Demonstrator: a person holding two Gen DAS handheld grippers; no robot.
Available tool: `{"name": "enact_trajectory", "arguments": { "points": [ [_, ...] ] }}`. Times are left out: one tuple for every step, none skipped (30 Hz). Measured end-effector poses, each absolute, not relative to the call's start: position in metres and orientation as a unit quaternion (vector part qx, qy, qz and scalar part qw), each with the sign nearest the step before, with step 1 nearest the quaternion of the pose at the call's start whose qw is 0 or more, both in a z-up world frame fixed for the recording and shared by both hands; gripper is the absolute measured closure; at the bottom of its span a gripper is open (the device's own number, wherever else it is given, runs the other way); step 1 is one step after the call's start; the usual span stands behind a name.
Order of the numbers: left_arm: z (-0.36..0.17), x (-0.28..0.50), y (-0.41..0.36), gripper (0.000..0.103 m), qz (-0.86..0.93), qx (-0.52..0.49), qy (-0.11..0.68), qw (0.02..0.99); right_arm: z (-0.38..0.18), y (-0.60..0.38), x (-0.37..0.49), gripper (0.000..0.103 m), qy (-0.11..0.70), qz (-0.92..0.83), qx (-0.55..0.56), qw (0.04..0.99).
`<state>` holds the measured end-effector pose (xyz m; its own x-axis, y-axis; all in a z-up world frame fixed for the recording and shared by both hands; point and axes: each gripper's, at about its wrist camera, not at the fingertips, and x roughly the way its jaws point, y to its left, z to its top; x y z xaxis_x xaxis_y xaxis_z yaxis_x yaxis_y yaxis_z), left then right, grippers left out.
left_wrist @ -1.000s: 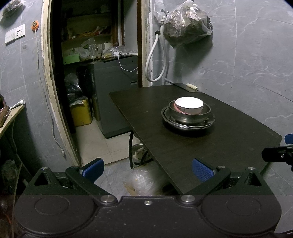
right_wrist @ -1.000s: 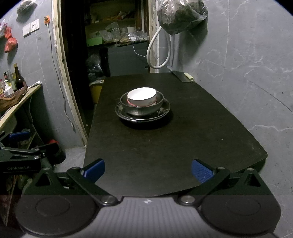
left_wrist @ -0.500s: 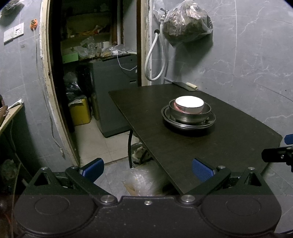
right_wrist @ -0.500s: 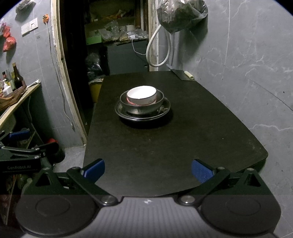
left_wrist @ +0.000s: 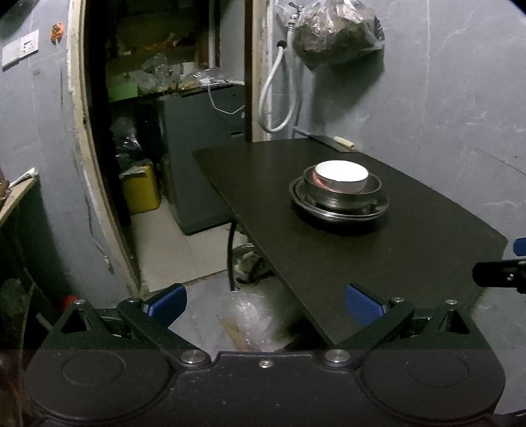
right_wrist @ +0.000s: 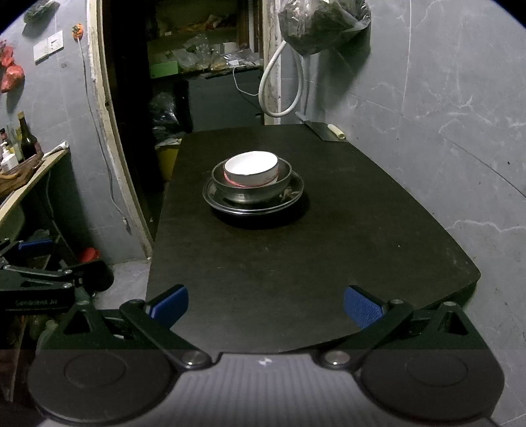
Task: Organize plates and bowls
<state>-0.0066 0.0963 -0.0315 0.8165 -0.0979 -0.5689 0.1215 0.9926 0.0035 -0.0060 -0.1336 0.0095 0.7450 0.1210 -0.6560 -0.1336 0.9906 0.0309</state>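
Note:
A white bowl (right_wrist: 251, 168) sits nested in a steel bowl (right_wrist: 252, 190), which rests on stacked steel plates (right_wrist: 292, 193) in the middle of a dark table (right_wrist: 328, 249). The same stack shows in the left wrist view as the white bowl (left_wrist: 342, 175), steel bowl (left_wrist: 342, 197) and plates (left_wrist: 378, 208). My left gripper (left_wrist: 264, 303) hangs open off the table's near left corner, nothing between its blue pads. My right gripper (right_wrist: 265, 303) is open over the table's front edge, well short of the stack.
A doorway (right_wrist: 184, 82) into a cluttered storeroom opens behind the table. A white hose (right_wrist: 279, 85) and a full plastic bag (right_wrist: 325, 26) hang on the tiled wall. A knife (right_wrist: 323, 131) lies at the table's far edge. A shelf with bottles (right_wrist: 23, 144) stands left.
Both views shifted only slightly; the stack sits a little lower in the right wrist view. Both grippers stay open and the dishes have not moved.

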Motion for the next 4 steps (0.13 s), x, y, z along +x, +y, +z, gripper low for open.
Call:
{"name": "enact_trajectory", "arguments": {
  "points": [
    [-0.031,-0.0064,0.0967,0.001,-0.059,0.02,0.296,0.953,0.0093,-0.1333,-0.0058,0.0,0.351,0.068,-0.009,0.934],
    [-0.031,-0.0062,0.0963,0.001,-0.059,0.022,0.296,0.953,0.0095,-0.1331,-0.0056,0.0,0.351,0.068,-0.009,0.934],
    [-0.0313,-0.0059,0.0966,0.001,-0.059,0.022,0.296,0.953,0.0095,-0.1328,-0.0052,0.0,0.351,0.067,-0.009,0.934],
    [-0.0316,-0.0055,0.0967,0.001,-0.06,0.022,0.297,0.953,0.0095,-0.1329,-0.0052,0.0,0.351,0.067,-0.009,0.934]
  ]
}}
